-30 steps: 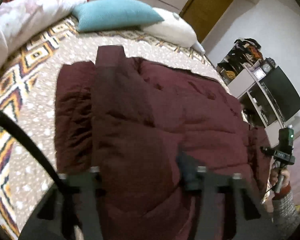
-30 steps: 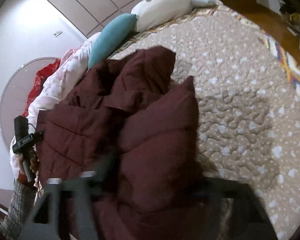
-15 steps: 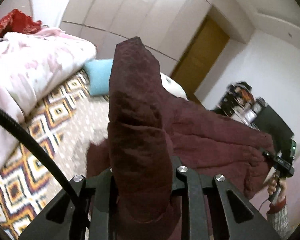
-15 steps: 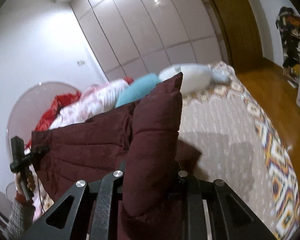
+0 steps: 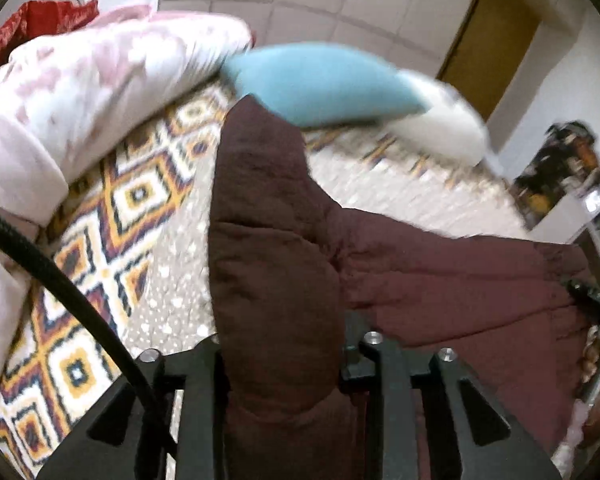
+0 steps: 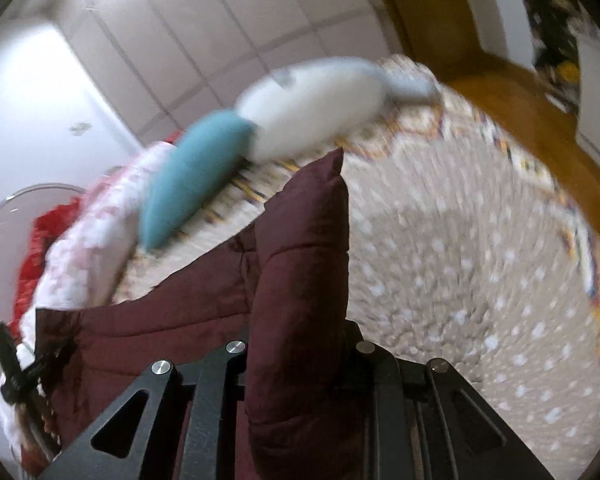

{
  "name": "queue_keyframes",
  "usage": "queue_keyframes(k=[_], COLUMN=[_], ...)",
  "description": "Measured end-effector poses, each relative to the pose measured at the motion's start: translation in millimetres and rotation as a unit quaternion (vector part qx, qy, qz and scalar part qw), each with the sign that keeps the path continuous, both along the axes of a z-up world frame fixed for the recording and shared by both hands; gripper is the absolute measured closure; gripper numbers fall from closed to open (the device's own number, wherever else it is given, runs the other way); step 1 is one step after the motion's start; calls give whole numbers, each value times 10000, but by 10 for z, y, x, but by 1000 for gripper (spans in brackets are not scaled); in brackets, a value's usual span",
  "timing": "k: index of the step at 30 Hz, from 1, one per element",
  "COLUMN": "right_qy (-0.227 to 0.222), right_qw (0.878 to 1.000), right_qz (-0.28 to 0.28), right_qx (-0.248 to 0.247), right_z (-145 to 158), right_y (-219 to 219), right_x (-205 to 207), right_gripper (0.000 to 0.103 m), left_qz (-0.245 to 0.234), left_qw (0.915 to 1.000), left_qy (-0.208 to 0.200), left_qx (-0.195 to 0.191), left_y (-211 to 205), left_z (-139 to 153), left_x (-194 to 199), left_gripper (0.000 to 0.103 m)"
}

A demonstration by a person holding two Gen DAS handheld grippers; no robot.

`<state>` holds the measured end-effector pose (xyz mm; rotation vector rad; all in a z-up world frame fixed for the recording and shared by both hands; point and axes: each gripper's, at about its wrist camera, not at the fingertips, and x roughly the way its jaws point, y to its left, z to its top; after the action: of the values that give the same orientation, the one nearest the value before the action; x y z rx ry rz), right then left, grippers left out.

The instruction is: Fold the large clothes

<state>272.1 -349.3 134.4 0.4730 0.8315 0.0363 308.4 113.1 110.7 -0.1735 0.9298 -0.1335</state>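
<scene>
A dark maroon padded jacket [image 5: 440, 280] hangs stretched above the bed between both grippers. In the left wrist view a thick fold of it stands up between the jaws of my left gripper [image 5: 280, 344]; the jaws are opening, though the pads still press the fabric. At that view's right edge a hand holds my right gripper [image 5: 592, 300]. The right wrist view shows the jacket [image 6: 300, 260] bunched in my right gripper [image 6: 300, 344], whose jaws are opening slightly with fabric pinched between them. My left gripper [image 6: 16, 364] shows at the lower left there.
The bed's patterned quilt [image 5: 112, 208] lies below. A teal pillow [image 5: 320, 80] and a white pillow [image 5: 440, 128] sit at its head, with a pink-white duvet [image 5: 80, 92] on the left. A black cable [image 5: 60, 280] crosses the left wrist view. Wooden floor [image 6: 520, 100] lies beyond the bed.
One second ago the jacket lay spread on the bed. Both grippers lifted its edge high, and now they tilt back down toward the quilt with the fabric still between the jaws.
</scene>
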Motion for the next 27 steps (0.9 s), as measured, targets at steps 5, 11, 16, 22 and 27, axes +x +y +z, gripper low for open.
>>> queue_keyframes(k=[5, 11, 16, 22, 27], right_qy=[337, 414, 134, -406, -701], right_qw=[9971, 9864, 9907, 9894, 9939], right_qz=[-369, -533, -695, -1137, -210], right_qx=[579, 1502, 1159, 804, 820], right_z=[-643, -727, -269, 446, 859], right_y=[-304, -573, -804, -1131, -668], right_x=[97, 11, -230, -710, -896], right_gripper=[56, 35, 35, 34, 34], left_qz=[345, 421, 779, 1483, 1206], left_qw=[9990, 9971, 9945, 9851, 9869], left_qy=[44, -23, -365, -683, -946], left_qx=[-278, -626, -605, -547, -506], left_y=[142, 275, 618, 1146, 977], left_z=[-404, -277, 117, 534, 798], left_x=[116, 99, -98, -404, -801], left_gripper=[36, 29, 26, 26, 24])
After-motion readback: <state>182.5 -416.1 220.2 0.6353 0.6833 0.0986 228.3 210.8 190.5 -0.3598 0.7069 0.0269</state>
